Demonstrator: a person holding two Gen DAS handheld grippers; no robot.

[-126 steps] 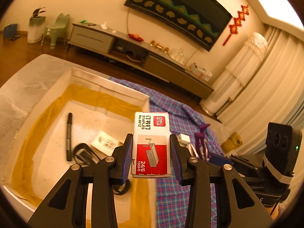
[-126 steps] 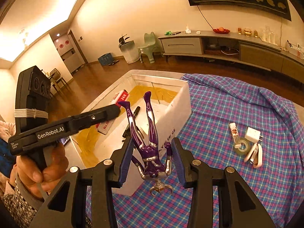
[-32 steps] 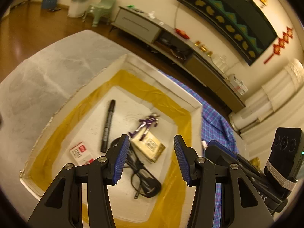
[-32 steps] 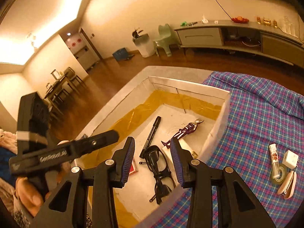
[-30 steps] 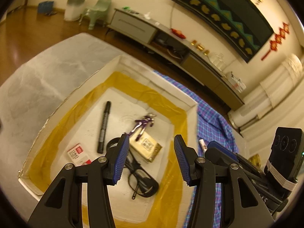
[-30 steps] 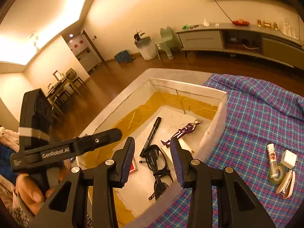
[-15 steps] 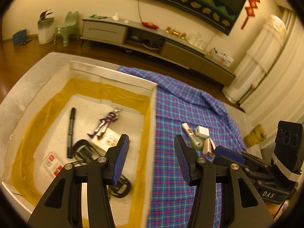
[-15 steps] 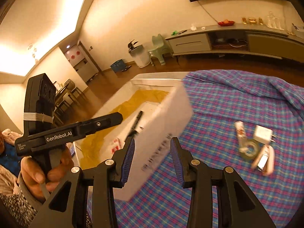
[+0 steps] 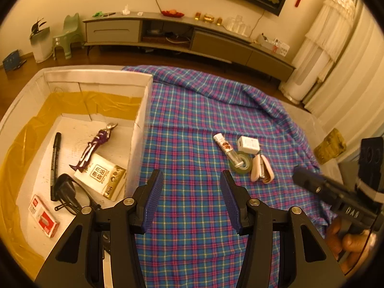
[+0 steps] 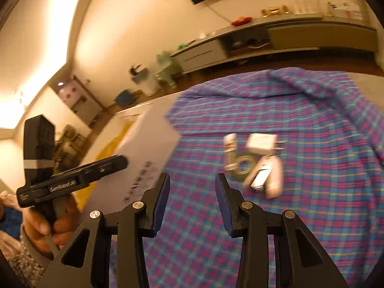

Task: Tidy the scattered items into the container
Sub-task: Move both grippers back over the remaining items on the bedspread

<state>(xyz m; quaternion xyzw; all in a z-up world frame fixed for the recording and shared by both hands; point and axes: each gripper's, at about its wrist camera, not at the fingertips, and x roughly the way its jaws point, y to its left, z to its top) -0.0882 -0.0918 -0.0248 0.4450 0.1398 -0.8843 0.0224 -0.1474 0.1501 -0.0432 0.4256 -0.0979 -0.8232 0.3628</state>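
Observation:
The white box (image 9: 143, 110) stands on the left with a purple figure (image 9: 94, 144), a black marker (image 9: 54, 158), black glasses (image 9: 69, 196), a staples box (image 9: 43, 219) and a card pack (image 9: 102, 176) inside. On the plaid cloth (image 9: 192, 132) lie a small tube (image 9: 224, 145), a white plug (image 9: 248, 143), a tape roll (image 9: 241, 163) and a pale stapler (image 9: 261, 171). My left gripper (image 9: 190, 198) is open and empty above the cloth beside the box. My right gripper (image 10: 192, 201) is open and empty, left of the stapler (image 10: 266, 178), the plug (image 10: 261, 144) and the tape roll (image 10: 242, 164).
A long TV cabinet (image 9: 192, 38) runs along the far wall. A green chair (image 9: 67, 36) and a bin (image 9: 40, 45) stand at the far left. Curtains (image 9: 348, 60) hang at the right. The cloth's edge falls off at the right.
Both grippers let go of the staples box and the purple figure, which now lie in the box. Both have swung right, away from the box, toward the items on the cloth.

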